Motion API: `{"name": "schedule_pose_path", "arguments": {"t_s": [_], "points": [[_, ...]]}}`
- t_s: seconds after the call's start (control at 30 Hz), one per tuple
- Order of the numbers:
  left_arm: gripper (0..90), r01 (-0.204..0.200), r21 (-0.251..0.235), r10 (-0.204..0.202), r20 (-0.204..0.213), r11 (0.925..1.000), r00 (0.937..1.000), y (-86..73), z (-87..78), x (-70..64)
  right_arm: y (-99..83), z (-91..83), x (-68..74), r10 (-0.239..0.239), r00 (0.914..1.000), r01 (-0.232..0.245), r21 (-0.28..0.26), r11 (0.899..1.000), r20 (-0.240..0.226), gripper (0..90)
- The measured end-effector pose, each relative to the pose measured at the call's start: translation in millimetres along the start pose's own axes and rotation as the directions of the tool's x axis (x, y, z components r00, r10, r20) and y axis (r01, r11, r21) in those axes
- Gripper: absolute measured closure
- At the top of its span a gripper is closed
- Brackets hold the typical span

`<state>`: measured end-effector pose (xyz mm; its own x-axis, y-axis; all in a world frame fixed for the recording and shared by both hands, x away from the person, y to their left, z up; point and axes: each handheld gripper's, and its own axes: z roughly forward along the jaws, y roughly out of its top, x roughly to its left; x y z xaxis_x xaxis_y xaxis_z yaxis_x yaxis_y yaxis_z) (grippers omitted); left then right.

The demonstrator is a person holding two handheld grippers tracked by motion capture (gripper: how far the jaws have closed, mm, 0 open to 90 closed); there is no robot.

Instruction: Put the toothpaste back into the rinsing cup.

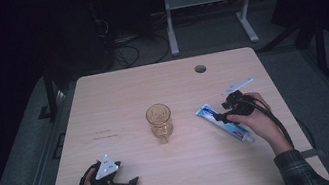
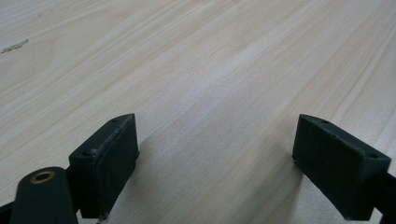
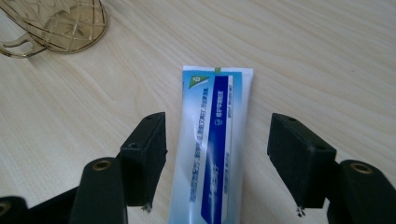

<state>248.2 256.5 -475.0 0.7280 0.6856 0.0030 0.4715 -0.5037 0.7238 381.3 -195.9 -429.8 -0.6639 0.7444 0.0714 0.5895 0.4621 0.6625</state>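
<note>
Right gripper (image 3: 219, 175) low over toothpaste tube (image 3: 212, 149), jaws spread, straddling it, not pinching. Tube flat on table (image 1: 117, 95), right of amber glass (image 1: 160, 122). Left gripper (image 2: 215, 163) rests near-left, jaws spread, empty.

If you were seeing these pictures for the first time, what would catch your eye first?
Probably the amber glass standing upright mid-table, and the blue-and-white toothpaste tube lying flat to its right. The right hand-held gripper straddles that tube with jaws open, while the left hand-held gripper rests open near the front edge.
</note>
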Motion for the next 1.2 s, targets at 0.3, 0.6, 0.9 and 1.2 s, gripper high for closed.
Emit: {"name": "schedule_pose_path", "arguments": {"t_s": [0.3,0.6,0.9,1.2], "points": [[13.4,0.0,0.0,0.0,0.0,1.0,1.0,0.0,0.0,0.0,8.8,24.6,-1.6,-0.002,1.0,0.003,0.058,0.998,-0.004,36.6],[13.4,0.0,0.0,0.0,0.0,1.0,1.0,0.0,0.0,0.0,18.8,41.6,-2.1,-0.011,0.9999,0.011,0.112,0.994,-0.002,36.4],[13.4,-0.001,0.0,0.001,0.0,1.0,1.0,0.0,0.0,0.0,20.8,52.5,-2.1,-0.02,0.9998,0.021,0.176,0.984,-0.006,38.0],[13.4,-0.001,0.0,0.001,-0.001,1.0,1.0,0.0,0.0,-0.1,22.9,55.0,3.7,-0.048,0.9984,0.041,0.201,0.979,0.031,38.7]]}}
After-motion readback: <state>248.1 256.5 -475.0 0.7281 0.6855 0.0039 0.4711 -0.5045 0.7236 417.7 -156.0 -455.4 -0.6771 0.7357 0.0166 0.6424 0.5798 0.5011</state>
